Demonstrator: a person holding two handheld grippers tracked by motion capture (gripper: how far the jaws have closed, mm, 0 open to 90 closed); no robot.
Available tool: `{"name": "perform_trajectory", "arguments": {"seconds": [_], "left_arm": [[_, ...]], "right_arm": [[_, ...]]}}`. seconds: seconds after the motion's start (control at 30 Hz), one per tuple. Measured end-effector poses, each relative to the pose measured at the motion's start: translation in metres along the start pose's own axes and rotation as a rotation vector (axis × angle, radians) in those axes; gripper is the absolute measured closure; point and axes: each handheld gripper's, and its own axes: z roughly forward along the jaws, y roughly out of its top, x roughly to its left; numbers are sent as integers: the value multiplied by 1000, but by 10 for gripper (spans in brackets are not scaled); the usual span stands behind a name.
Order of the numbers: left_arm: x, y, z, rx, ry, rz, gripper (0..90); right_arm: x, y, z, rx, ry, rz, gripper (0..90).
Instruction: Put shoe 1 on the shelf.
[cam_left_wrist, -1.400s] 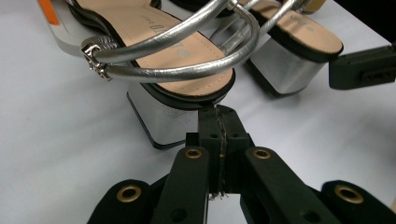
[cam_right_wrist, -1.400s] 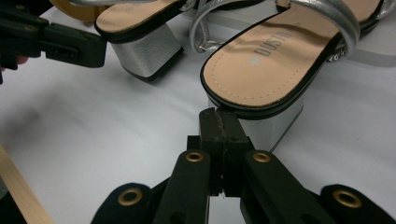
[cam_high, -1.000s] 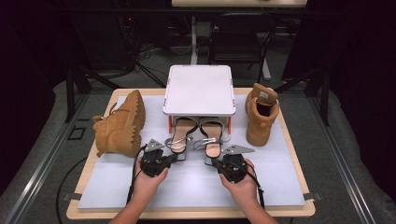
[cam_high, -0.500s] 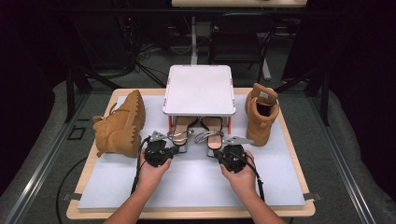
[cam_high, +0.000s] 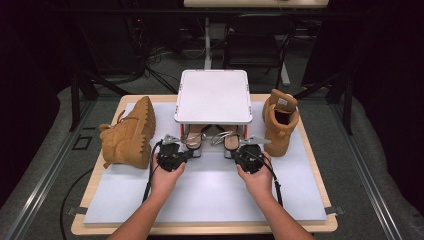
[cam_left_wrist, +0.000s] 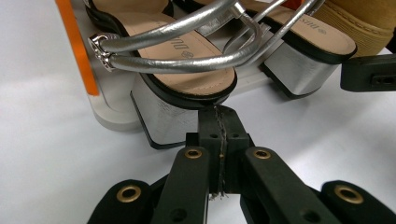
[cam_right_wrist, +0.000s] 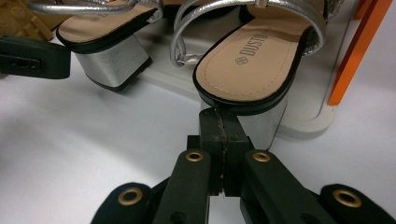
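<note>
High view, layout: a white shelf stand (cam_high: 212, 96) sits at the far middle of the worktop (cam_high: 210, 190), with a pair of silver sandals tucked under it, heels toward the person.
High view, boots: a tan boot (cam_high: 127, 135) lies on its side at the left, sole facing the stand; a second tan boot (cam_high: 279, 120) stands upright at the right. Both are set clear of the middle, which leaves the sandals open to reach.
High view, hands: the left gripper (cam_high: 181, 151) and the right gripper (cam_high: 239, 152) point away from the person, each lined up with one sandal heel, probably so the pair can be handled together.
Left gripper view, state: the two black jaws are pressed together, nothing between them.
Left gripper view, target: the left sandal (cam_left_wrist: 187, 74) rests on the stand's grey base, its silver block heel overhanging the near edge. The joined jaw tips sit right at the back of that heel; whether they touch it cannot be told.
Left gripper view, other: the right sandal (cam_left_wrist: 299, 42) lies farther right, with the other gripper's tip beside it.
Right gripper view, state: jaws pressed together, holding nothing.
Right gripper view, target: the right sandal (cam_right_wrist: 254, 60) lies just ahead, heel rim above the jaw tips, an orange post (cam_right_wrist: 357, 46) to its right.
Judgement: closed tips suit nudging the heels, not grasping.
</note>
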Motion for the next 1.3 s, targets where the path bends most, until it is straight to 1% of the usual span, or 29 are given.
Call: {"name": "perform_trajectory", "arguments": {"seconds": [0.1,0.13,0.23,0.33,0.47,0.5,0.63,0.73,0.87,0.9,1.13,1.3], "left_arm": [[1,4,2,-12,12,8,900],[1,5,2,-9,20,14,900],[3,7,6,-4,25,10,900],[5,8,10,-13,20,4,900],[7,8,14,-16,19,-8,900],[7,8,15,-16,14,-11,900],[6,11,18,-17,8,-6,900],[5,13,21,-13,16,8,900],[5,16,26,-4,18,7,900],[5,16,26,-5,21,8,900],[5,18,31,-14,11,-1,900],[6,19,32,-11,11,-6,900]], "right_arm": [[0,4,2,-8,2,1,900],[0,5,3,-9,-2,-1,900],[0,8,6,-11,-4,5,900],[0,11,10,-18,1,13,900],[-1,12,15,-12,3,12,900],[-1,13,16,-8,-3,13,900],[-2,14,18,-16,-1,18,900],[-2,14,21,-17,-2,23,900],[-3,15,24,-19,-3,33,900],[-4,15,25,-20,-9,33,900],[-7,17,29,-28,-7,57,900],[-6,20,32,-20,-10,51,900]]}}
